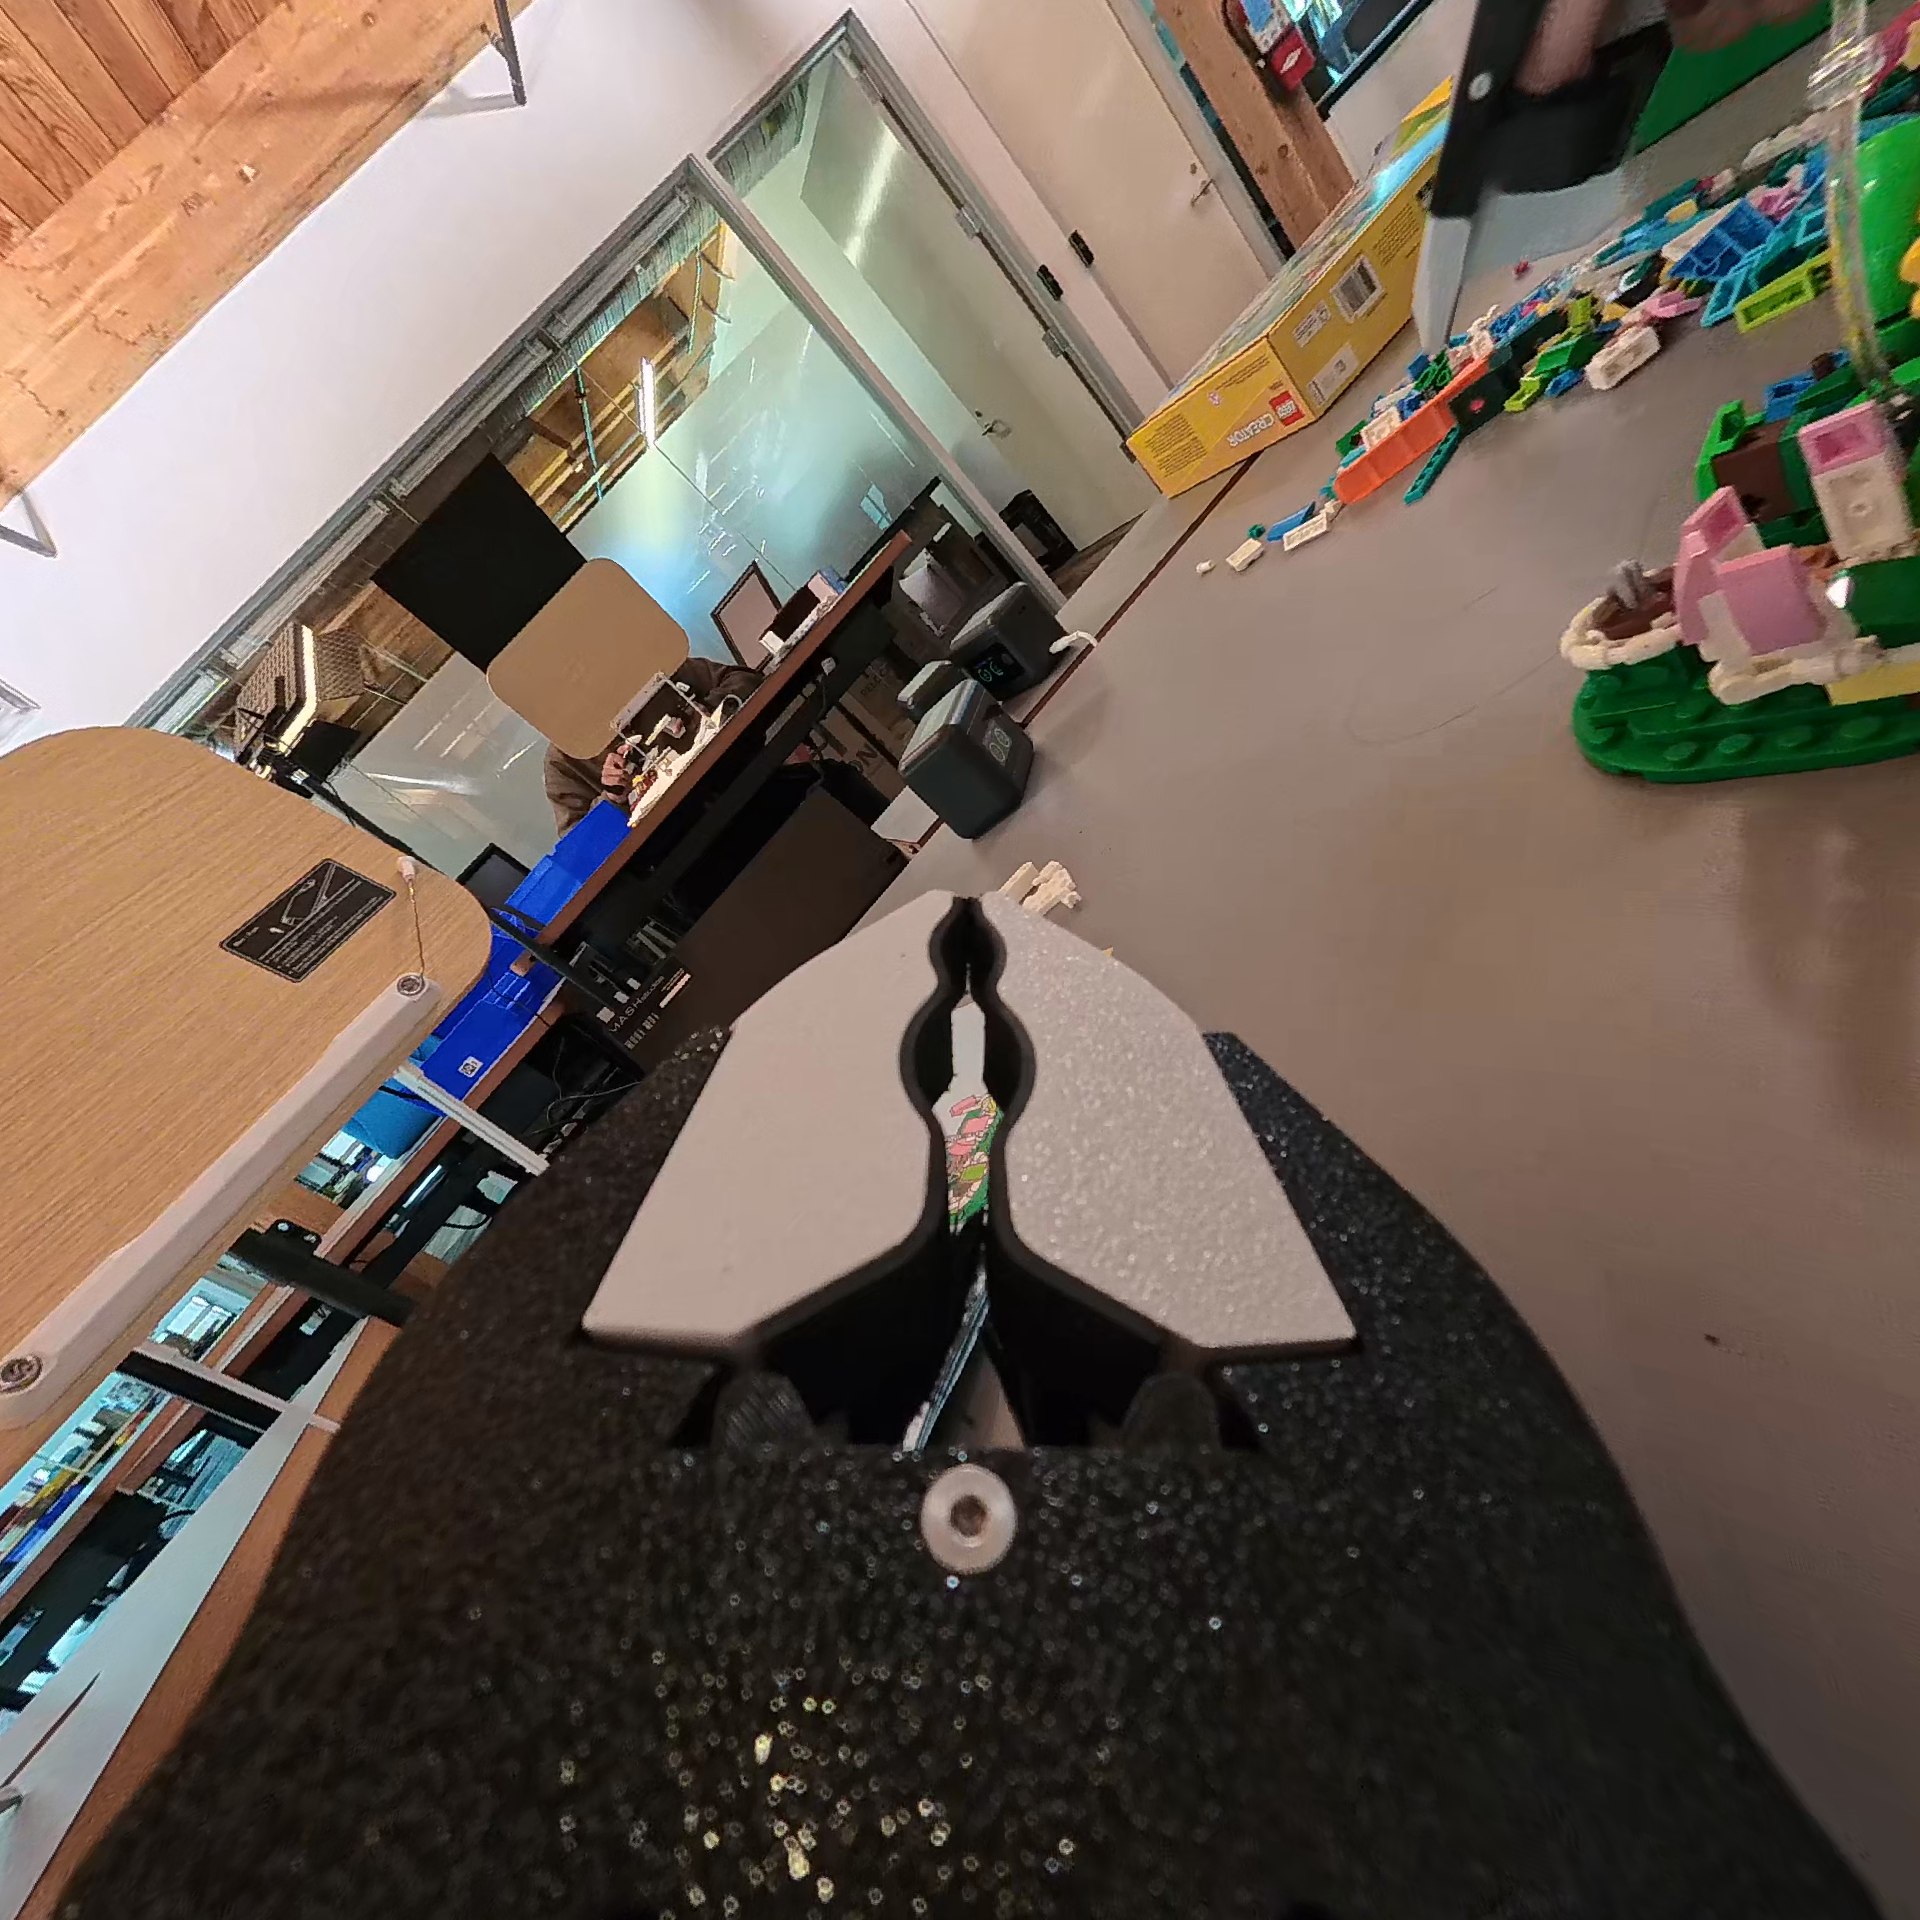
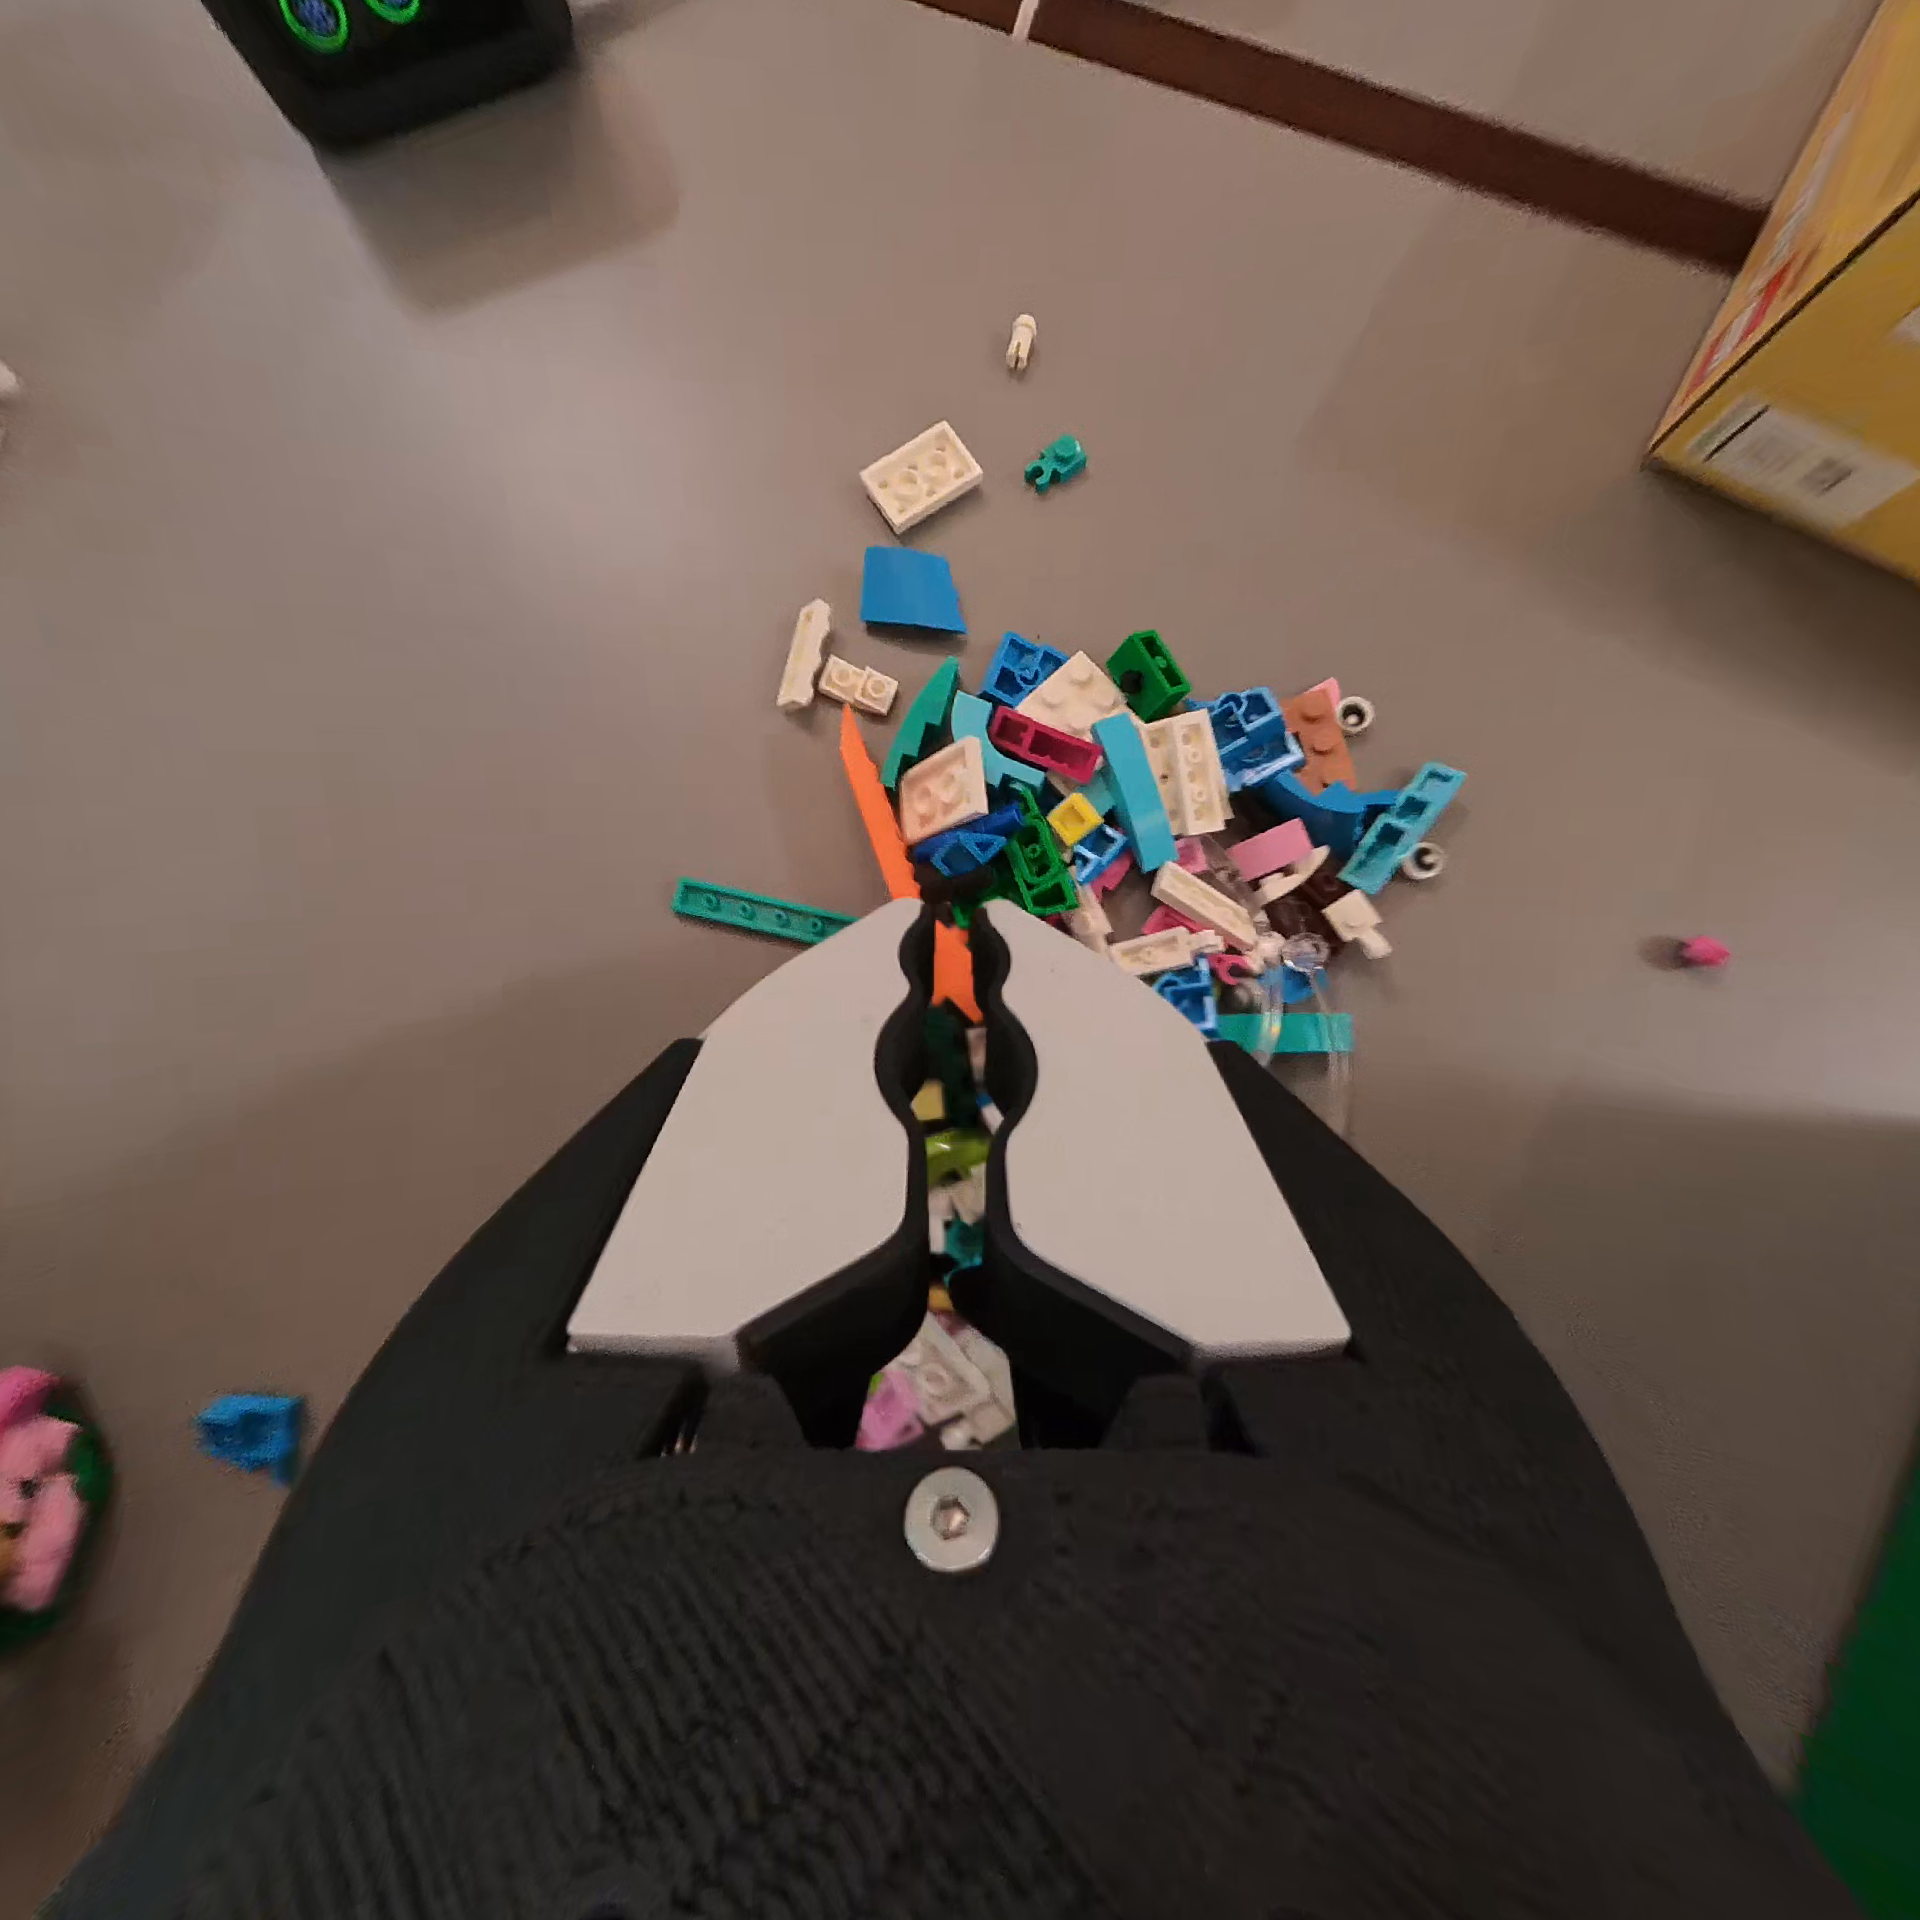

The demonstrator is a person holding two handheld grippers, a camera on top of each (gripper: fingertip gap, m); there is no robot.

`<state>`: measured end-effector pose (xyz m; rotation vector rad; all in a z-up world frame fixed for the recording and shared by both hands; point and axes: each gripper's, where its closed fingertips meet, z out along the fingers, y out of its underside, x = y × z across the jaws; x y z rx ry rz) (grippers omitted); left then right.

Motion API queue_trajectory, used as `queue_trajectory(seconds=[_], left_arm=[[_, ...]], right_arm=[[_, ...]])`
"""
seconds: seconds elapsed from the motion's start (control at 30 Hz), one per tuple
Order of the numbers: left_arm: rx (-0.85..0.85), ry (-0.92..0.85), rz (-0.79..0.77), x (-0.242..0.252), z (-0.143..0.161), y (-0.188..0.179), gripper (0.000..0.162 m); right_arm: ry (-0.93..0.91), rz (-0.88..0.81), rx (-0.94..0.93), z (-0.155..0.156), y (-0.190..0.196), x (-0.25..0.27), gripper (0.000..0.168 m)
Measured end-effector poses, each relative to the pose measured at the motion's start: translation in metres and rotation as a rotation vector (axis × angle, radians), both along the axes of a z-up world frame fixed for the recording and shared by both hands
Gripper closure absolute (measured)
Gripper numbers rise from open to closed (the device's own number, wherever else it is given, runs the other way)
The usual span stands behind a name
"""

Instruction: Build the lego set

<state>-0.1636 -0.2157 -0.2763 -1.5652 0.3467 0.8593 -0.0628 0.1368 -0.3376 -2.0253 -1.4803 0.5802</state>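
The partly built model has a green base with pink and white parts and stands at the right; its blurred edge shows in the right wrist view. The loose brick pile lies on the grey table. My right gripper hangs over the pile's near-left edge, jaws nearly together on a small black piece, with an orange piece under it. It also shows far off in the left wrist view. My left gripper is shut and tilted, with a thin printed sheet edge-on between its fingers.
A yellow set box lies at the table's far edge, right of the pile. Two dark power units sit by that edge. A blue brick and a pink stud lie apart. A wooden chair back is at left.
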Motion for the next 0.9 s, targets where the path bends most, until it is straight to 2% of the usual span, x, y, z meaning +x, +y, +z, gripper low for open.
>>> queue_trajectory(seconds=[0.17,0.27,0.73,0.9], left_arm=[[-0.001,0.001,-0.001,0.001,0.0,0.0,0.162],[0.001,0.0,-0.003,0.001,0.001,0.0,0.162],[0.001,0.009,-0.007,0.003,0.001,0.0,0.162],[0.002,0.009,-0.008,0.004,0.002,0.0,0.162]], right_arm=[[0.006,-0.136,-0.238,-0.005,0.006,-0.009,0.161],[-0.038,-0.171,-0.286,-0.007,0.011,-0.009,0.16],[-0.282,-0.118,-0.092,-0.016,0.016,-0.009,0.158],[-0.317,-0.114,-0.048,-0.016,0.019,-0.005,0.168]])
